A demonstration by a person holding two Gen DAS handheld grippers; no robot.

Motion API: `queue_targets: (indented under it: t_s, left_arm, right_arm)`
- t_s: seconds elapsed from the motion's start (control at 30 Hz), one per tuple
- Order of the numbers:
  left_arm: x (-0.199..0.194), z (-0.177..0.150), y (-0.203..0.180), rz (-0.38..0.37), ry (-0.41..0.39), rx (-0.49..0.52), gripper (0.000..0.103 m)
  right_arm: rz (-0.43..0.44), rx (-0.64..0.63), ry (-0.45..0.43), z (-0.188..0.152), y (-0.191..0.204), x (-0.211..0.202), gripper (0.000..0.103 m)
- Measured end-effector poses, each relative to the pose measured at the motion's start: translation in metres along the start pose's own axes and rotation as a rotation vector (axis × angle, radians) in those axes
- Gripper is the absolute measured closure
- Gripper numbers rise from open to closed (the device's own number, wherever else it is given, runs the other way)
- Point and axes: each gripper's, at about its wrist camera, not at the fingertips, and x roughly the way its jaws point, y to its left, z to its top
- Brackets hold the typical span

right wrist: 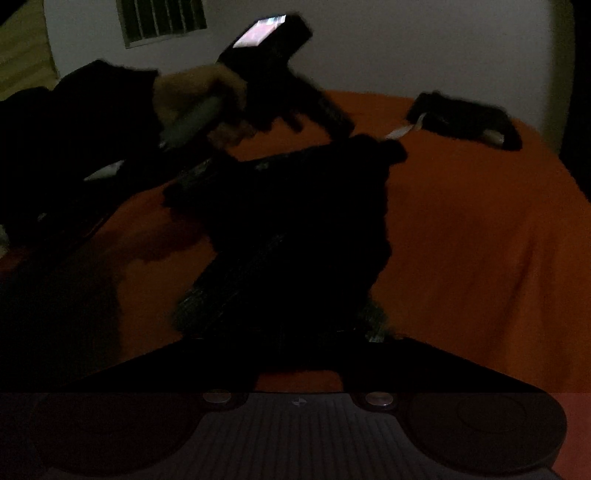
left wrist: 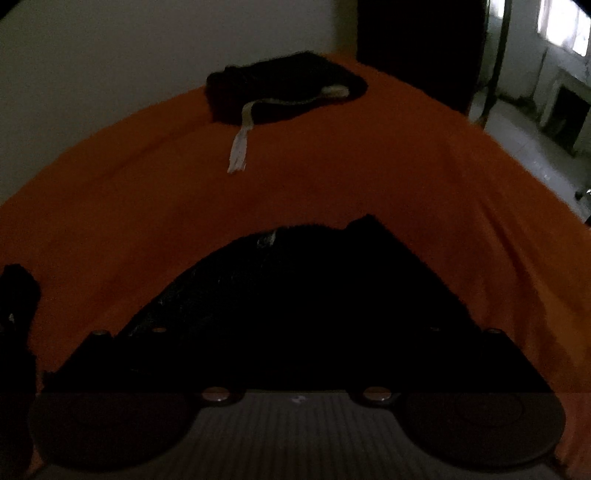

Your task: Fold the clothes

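Observation:
The scene is very dark. A black garment [left wrist: 295,288] lies on an orange bedsheet [left wrist: 110,221] right in front of my left gripper [left wrist: 295,332]; its fingers are lost in the dark cloth. In the right wrist view the same black garment [right wrist: 295,221] is lifted between both grippers. My right gripper [right wrist: 299,354] is buried in its near edge. The left gripper [right wrist: 332,122], held by a hand, is at the garment's far edge. A second black garment [left wrist: 284,86] with a white drawstring [left wrist: 240,144] lies at the far end of the bed; it also shows in the right wrist view [right wrist: 465,118].
The orange sheet [right wrist: 480,221] covers the bed. A white wall [left wrist: 110,55] stands behind it. A dark doorway [left wrist: 417,44] and a tiled floor [left wrist: 524,147] are at the right. A barred window [right wrist: 162,18] is high on the wall.

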Motion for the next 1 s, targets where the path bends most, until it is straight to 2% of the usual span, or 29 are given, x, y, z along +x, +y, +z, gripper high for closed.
queue_targets:
  t_s: [0.13, 0.2, 0.23, 0.27, 0.33, 0.4, 0.5, 0.53, 0.7, 0.8, 0.87, 0.9, 0.93, 0.97, 1.0]
  left_arm:
    - [0.015, 0.022, -0.028, 0.051, -0.007, 0.078, 0.003]
    - [0.032, 0.032, -0.042, 0.088, 0.012, 0.109, 0.003]
    - [0.04, 0.036, -0.049, 0.105, 0.023, 0.124, 0.003]
    - [0.048, 0.041, -0.055, 0.116, 0.031, 0.138, 0.003]
    - [0.061, 0.05, -0.066, 0.129, 0.048, 0.166, 0.003]
    - [0.076, 0.062, -0.075, 0.142, 0.064, 0.21, 0.003]
    - [0.105, 0.078, -0.081, 0.172, 0.11, 0.245, 0.002]
    - [0.116, 0.083, -0.082, 0.175, 0.132, 0.246, 0.002]
    - [0.165, 0.095, -0.084, 0.162, 0.232, 0.267, 0.002]
    - [0.185, 0.094, -0.089, 0.123, 0.305, 0.29, 0.002]
    - [0.197, 0.093, -0.093, 0.105, 0.356, 0.3, 0.01]
    - [0.202, 0.091, -0.095, 0.107, 0.381, 0.3, 0.023]
    - [0.206, 0.089, -0.096, 0.111, 0.393, 0.289, 0.037]
    - [0.205, 0.087, -0.094, 0.107, 0.385, 0.264, 0.044]
    - [0.203, 0.086, -0.09, 0.1, 0.372, 0.236, 0.058]
  right_arm:
    - [-0.032, 0.053, 0.008, -0.014, 0.001, 0.007, 0.096]
    - [-0.055, 0.141, -0.027, -0.019, -0.006, 0.004, 0.085]
    - [-0.066, 0.201, -0.05, -0.018, -0.012, 0.003, 0.069]
    - [-0.077, 0.264, -0.073, -0.016, -0.019, 0.003, 0.064]
    - [-0.101, 0.39, -0.123, -0.012, -0.039, 0.003, 0.063]
    - [-0.132, 0.492, -0.156, -0.01, -0.061, 0.007, 0.056]
    - [-0.169, 0.619, -0.168, -0.014, -0.1, 0.024, 0.036]
    - [-0.178, 0.666, -0.168, -0.017, -0.114, 0.031, 0.033]
    - [-0.158, 0.965, -0.155, -0.037, -0.19, 0.069, 0.032]
    - [-0.071, 1.091, -0.163, -0.045, -0.213, 0.089, 0.033]
    - [-0.058, 1.119, -0.156, -0.041, -0.219, 0.101, 0.034]
    - [-0.053, 1.133, -0.151, -0.038, -0.221, 0.108, 0.034]
    - [-0.072, 1.15, -0.137, -0.036, -0.223, 0.114, 0.046]
    - [-0.096, 1.167, -0.12, -0.034, -0.225, 0.119, 0.072]
    - [-0.127, 1.155, -0.125, -0.03, -0.223, 0.12, 0.085]
